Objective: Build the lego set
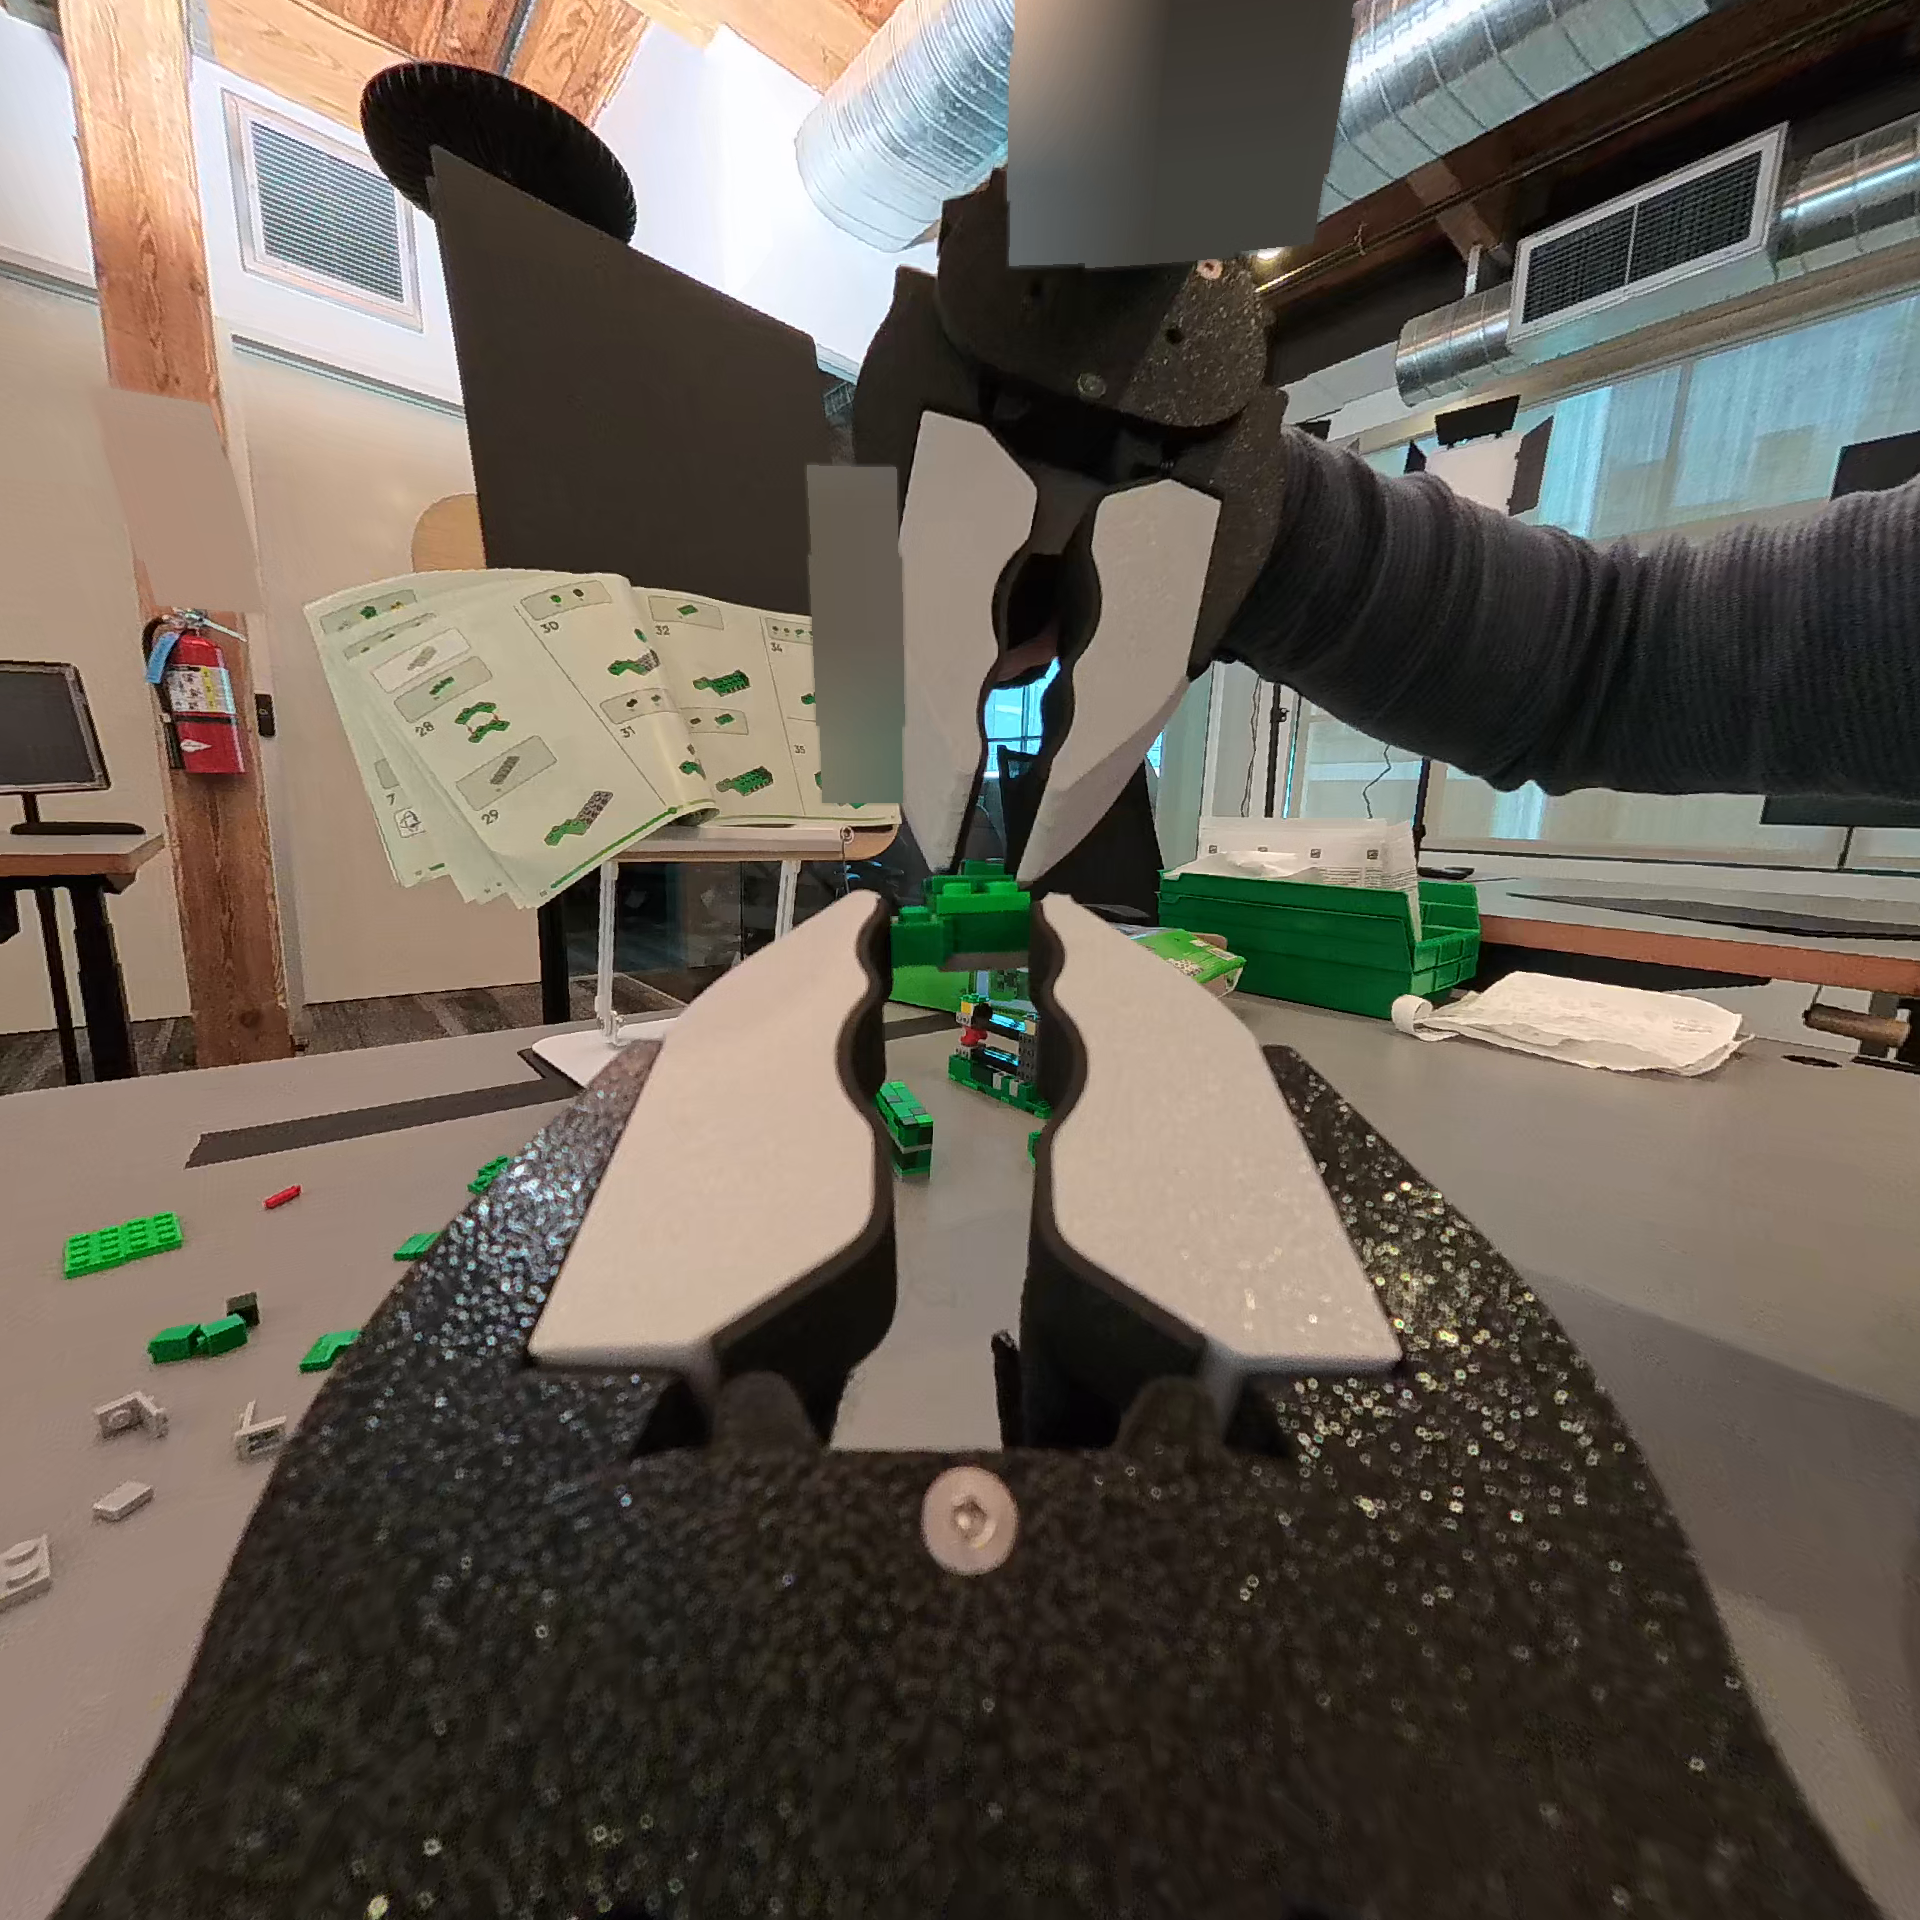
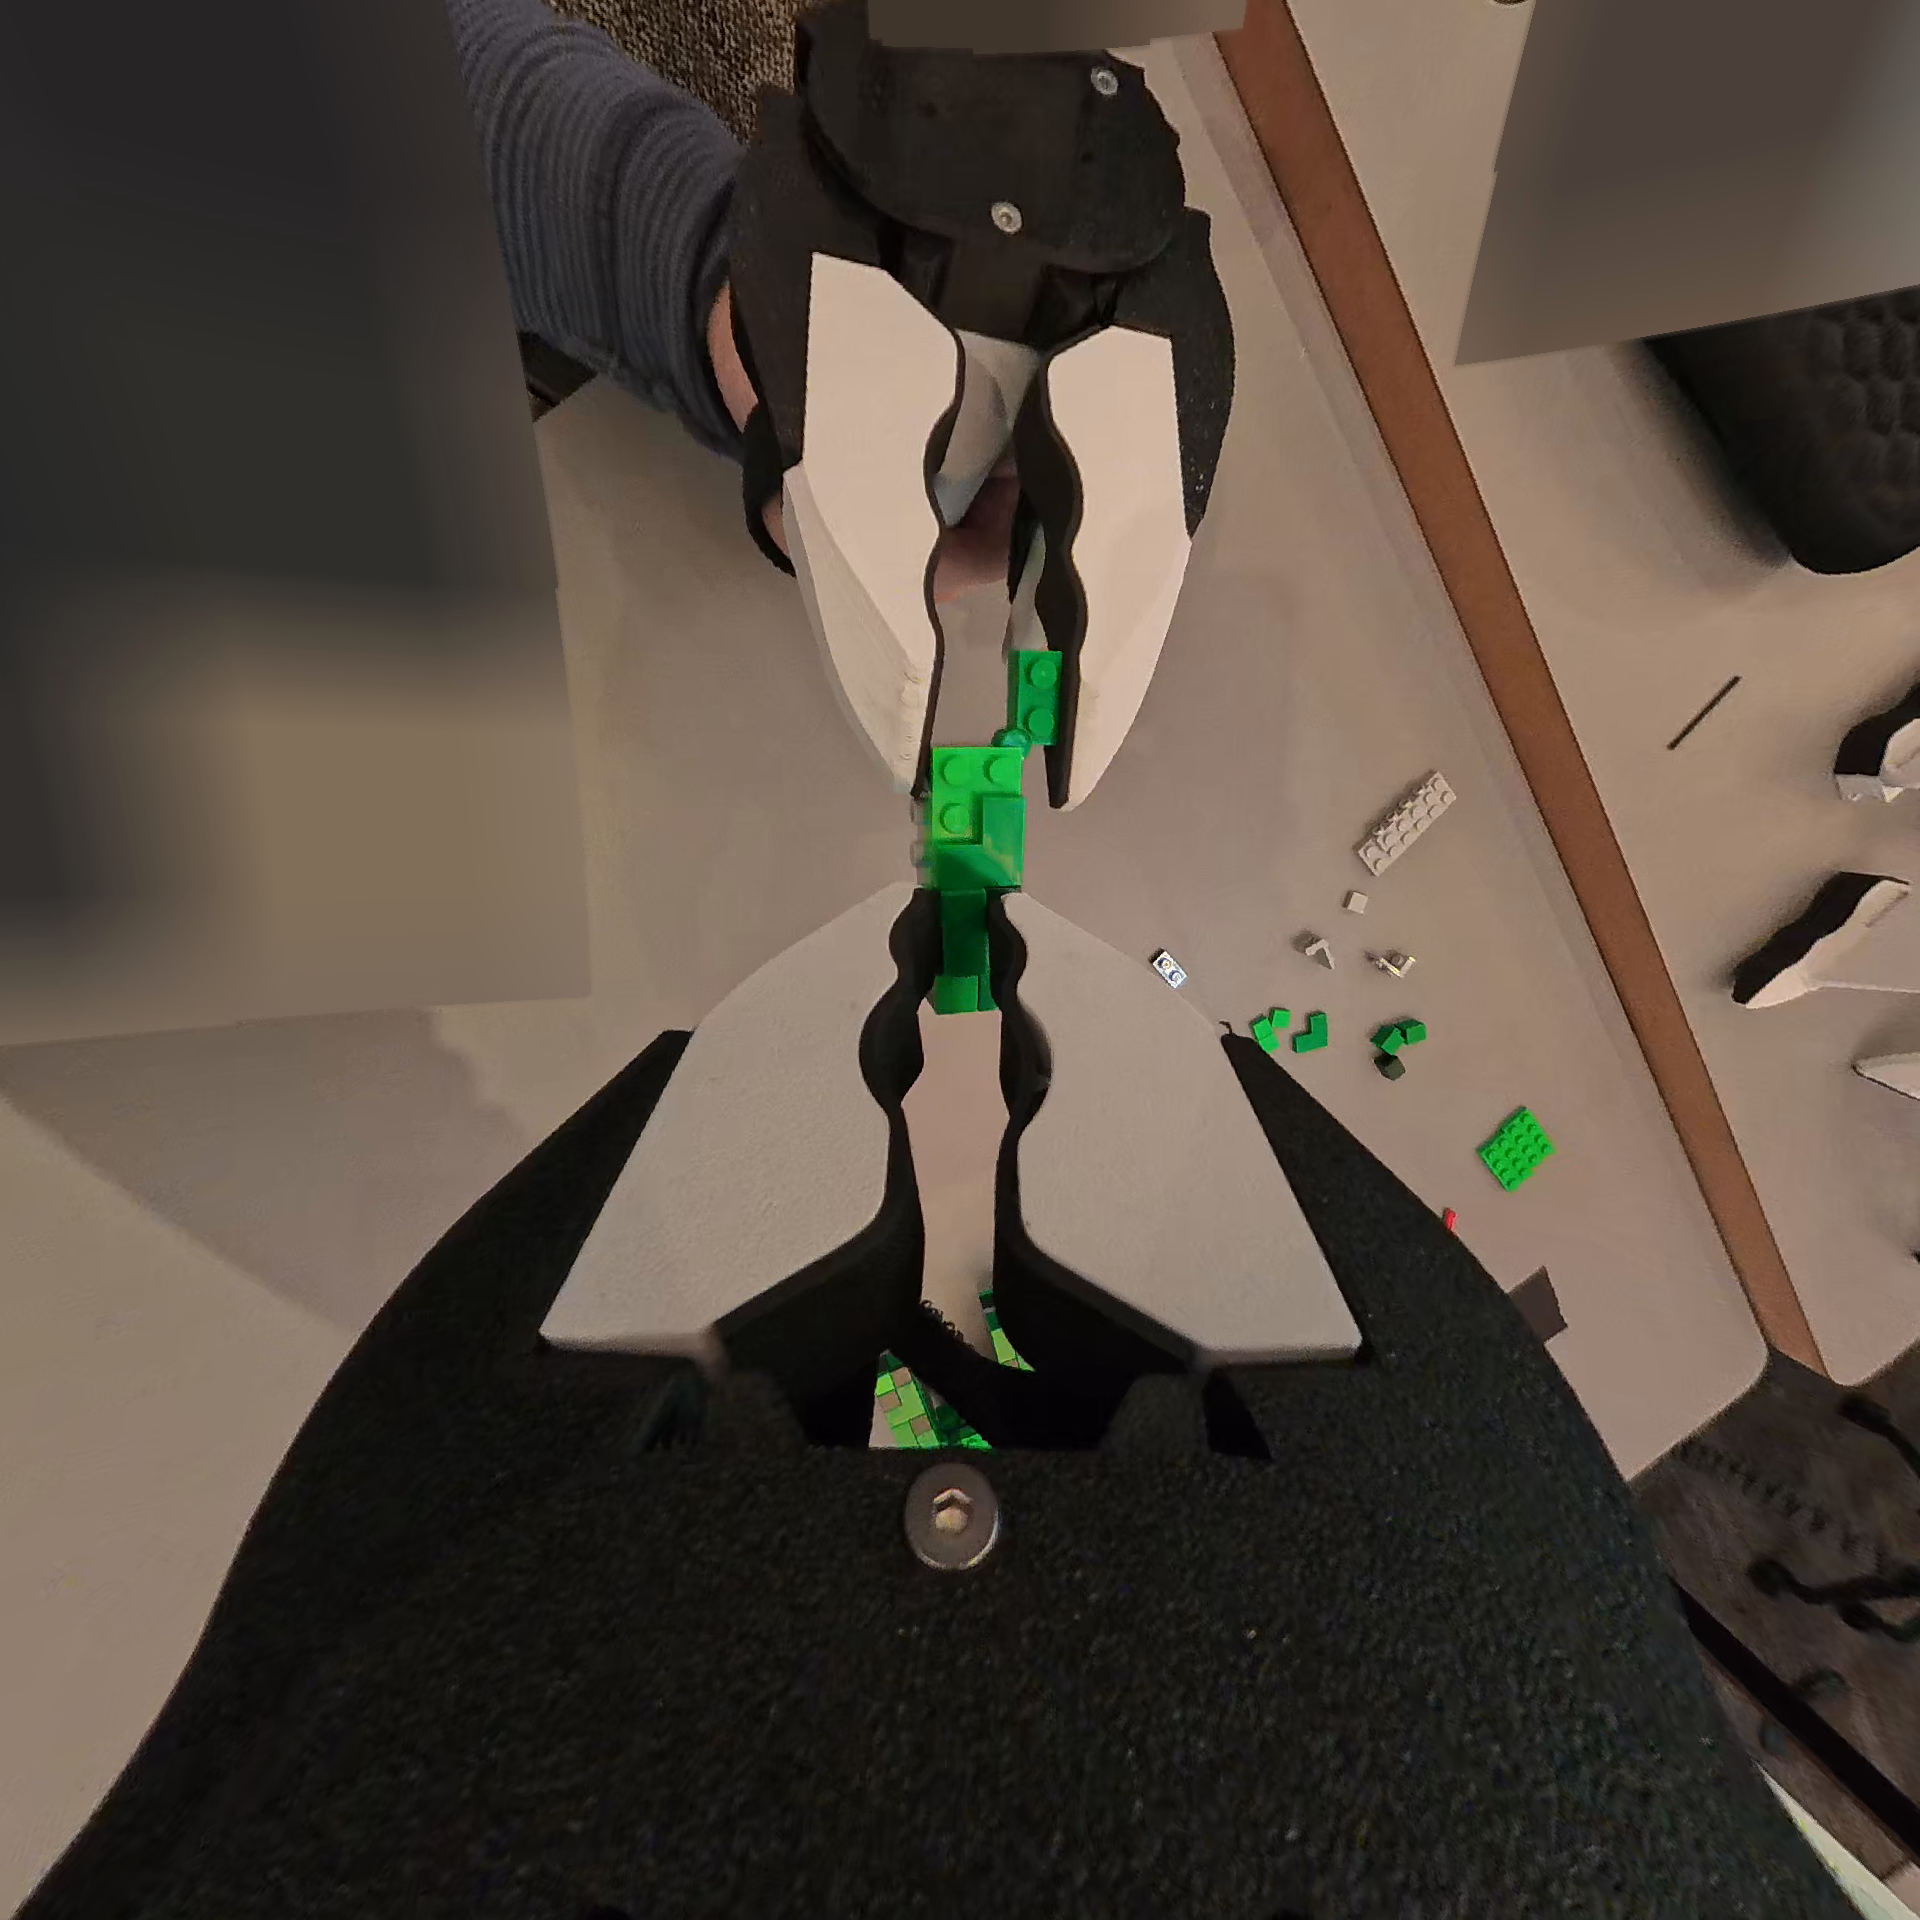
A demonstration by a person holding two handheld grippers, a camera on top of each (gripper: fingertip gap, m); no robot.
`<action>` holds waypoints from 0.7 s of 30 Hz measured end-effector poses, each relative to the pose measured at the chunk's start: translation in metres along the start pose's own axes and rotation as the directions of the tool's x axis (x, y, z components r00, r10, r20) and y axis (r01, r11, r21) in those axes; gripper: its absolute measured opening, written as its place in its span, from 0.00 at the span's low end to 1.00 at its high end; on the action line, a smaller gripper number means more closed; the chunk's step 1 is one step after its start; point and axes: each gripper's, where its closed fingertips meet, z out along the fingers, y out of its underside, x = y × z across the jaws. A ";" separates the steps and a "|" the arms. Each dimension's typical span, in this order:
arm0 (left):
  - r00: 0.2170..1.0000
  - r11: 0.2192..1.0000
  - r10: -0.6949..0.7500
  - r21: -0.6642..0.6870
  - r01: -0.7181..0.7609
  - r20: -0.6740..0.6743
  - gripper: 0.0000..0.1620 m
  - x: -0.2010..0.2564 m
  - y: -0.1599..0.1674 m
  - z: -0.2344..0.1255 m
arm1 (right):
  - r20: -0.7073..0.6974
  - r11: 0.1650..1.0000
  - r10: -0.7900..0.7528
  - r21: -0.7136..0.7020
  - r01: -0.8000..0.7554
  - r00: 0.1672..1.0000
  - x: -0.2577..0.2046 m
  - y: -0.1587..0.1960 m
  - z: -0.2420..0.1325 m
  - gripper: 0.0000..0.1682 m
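A small green lego assembly (image 1: 961, 914) is held in the air above the grey table (image 1: 312, 1091), between both grippers. My left gripper (image 1: 961, 909) is shut on its sides. My right gripper (image 1: 987, 868) comes down from above with its tips on the assembly's top. In the right wrist view, my right gripper (image 2: 958, 899) is shut on a green part (image 2: 961, 956) joined to the studded green assembly (image 2: 977, 810). The left gripper (image 2: 987, 784) clamps that assembly from the opposite side, and a small green two-stud plate (image 2: 1039, 696) shows between its fingers.
An open instruction booklet (image 1: 561, 727) stands on a holder behind. A partial build (image 1: 997, 1049) and a small green stack (image 1: 904, 1127) sit on the table below. Loose green and grey pieces (image 1: 123, 1242) lie to the left, also in the right wrist view (image 2: 1517, 1148). Green bins (image 1: 1320, 935) and crumpled paper (image 1: 1579, 1023) are at the right. Left and right tips are no more than a few centimetres apart.
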 end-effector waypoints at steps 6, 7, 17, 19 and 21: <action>1.000 1.000 -0.008 0.015 0.008 -0.005 0.15 0.000 -0.003 -0.001 | -0.012 1.000 -0.002 -0.002 0.002 1.000 0.002 -0.002 -0.001 0.08; 1.000 1.000 -0.008 0.016 0.008 -0.005 0.15 0.000 -0.003 -0.001 | -0.013 1.000 -0.002 0.000 0.002 1.000 0.002 -0.002 -0.002 0.09; 0.994 0.995 -0.079 0.069 0.074 0.076 0.15 -0.010 -0.021 -0.005 | -0.554 0.972 -0.038 0.173 0.159 0.832 0.022 -0.021 -0.037 0.23; 0.991 0.992 -0.101 0.082 0.094 0.093 0.15 -0.011 -0.025 -0.006 | -0.690 0.965 -0.103 0.105 0.240 0.716 0.017 -0.025 -0.039 0.25; 0.989 0.990 -0.116 0.094 0.107 0.096 0.15 -0.011 -0.028 -0.006 | -0.761 0.962 -0.190 -0.017 0.274 0.620 0.013 -0.022 -0.032 0.26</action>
